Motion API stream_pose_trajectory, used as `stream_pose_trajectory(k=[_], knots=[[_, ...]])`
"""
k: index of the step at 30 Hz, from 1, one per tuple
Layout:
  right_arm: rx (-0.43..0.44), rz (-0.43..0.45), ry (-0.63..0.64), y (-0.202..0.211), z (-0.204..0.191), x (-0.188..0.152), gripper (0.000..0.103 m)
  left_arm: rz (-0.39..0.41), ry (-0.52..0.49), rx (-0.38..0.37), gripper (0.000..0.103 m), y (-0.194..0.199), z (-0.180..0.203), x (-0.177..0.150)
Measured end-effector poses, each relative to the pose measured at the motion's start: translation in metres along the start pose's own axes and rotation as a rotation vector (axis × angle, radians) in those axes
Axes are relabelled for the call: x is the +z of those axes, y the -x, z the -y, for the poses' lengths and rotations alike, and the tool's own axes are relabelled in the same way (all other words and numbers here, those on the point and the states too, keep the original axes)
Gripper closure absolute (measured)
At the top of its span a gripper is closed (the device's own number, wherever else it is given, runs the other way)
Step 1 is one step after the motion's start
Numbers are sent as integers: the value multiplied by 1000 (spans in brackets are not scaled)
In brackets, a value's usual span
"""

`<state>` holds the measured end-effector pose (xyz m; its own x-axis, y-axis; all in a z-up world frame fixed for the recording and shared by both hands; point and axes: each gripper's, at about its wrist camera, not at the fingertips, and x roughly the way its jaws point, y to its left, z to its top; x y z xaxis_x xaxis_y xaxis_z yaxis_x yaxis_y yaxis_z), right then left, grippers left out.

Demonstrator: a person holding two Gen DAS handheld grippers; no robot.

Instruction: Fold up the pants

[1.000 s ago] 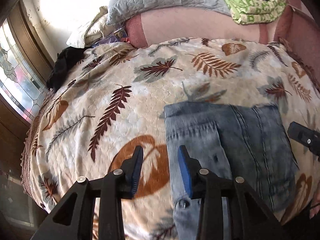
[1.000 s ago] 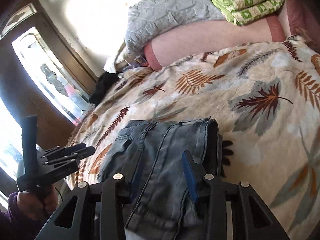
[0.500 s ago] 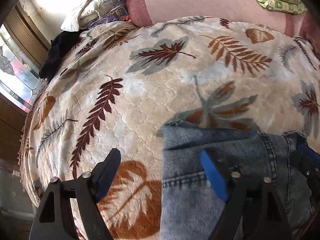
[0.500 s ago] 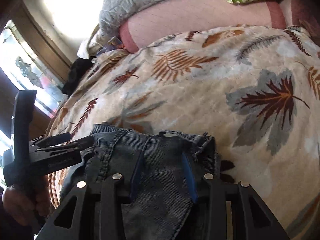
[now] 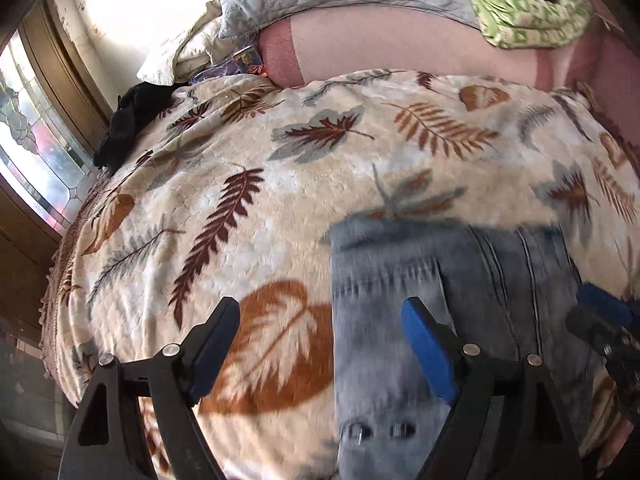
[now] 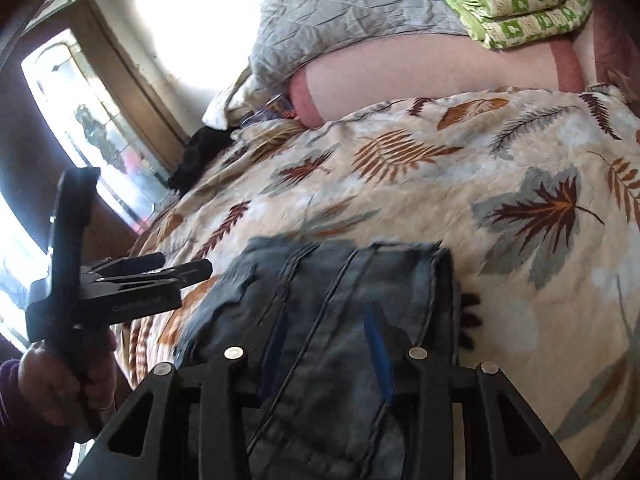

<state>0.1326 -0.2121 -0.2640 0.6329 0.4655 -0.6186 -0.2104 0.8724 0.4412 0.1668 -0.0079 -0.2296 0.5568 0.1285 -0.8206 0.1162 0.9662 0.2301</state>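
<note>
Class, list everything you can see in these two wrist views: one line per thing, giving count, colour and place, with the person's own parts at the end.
jeans: one pair, blue denim, folded, lying on the blanket near both grippers
leaf-print blanket: one, cream with brown and grey leaves, covering the bed
bolster: one, pink, along the head of the bed
quilt: one, grey, on top of the bolster
folded cloth: one, green and white, beside the quilt
dark garment: one, black, at the bed's window-side edge
window: one, patterned glass, wooden frame
left gripper: black, blue pads, open wide, straddling the jeans' edge
right gripper: black, blue pads, open, over the jeans
left hand: grasping the left gripper's handle
</note>
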Motion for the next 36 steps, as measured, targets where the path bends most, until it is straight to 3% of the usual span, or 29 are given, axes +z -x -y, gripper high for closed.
stream_pose_trajectory(k=[3, 9, 14, 24, 33, 36], knots=[[-21, -32, 68, 3, -19, -16, 58, -4, -33, -27, 19, 15, 6, -33], [-66, -122, 64, -1, -28, -56, 58, -41, -59, -26, 19, 7, 14, -75], [-104, -149, 78, -1, -31, -72, 57, -13, -37, -13, 19, 8, 13, -85], [-49, -201, 7, 6, -27, -92, 56, 16, -42, 11, 19, 14, 15, -107], [-67, -159, 24, 15, -34, -92, 57, 38, 15, -47, 19, 28, 2, -107], [-57, -75, 20, 37, -38, -88, 57, 117, 17, -14, 19, 52, -5, -107]])
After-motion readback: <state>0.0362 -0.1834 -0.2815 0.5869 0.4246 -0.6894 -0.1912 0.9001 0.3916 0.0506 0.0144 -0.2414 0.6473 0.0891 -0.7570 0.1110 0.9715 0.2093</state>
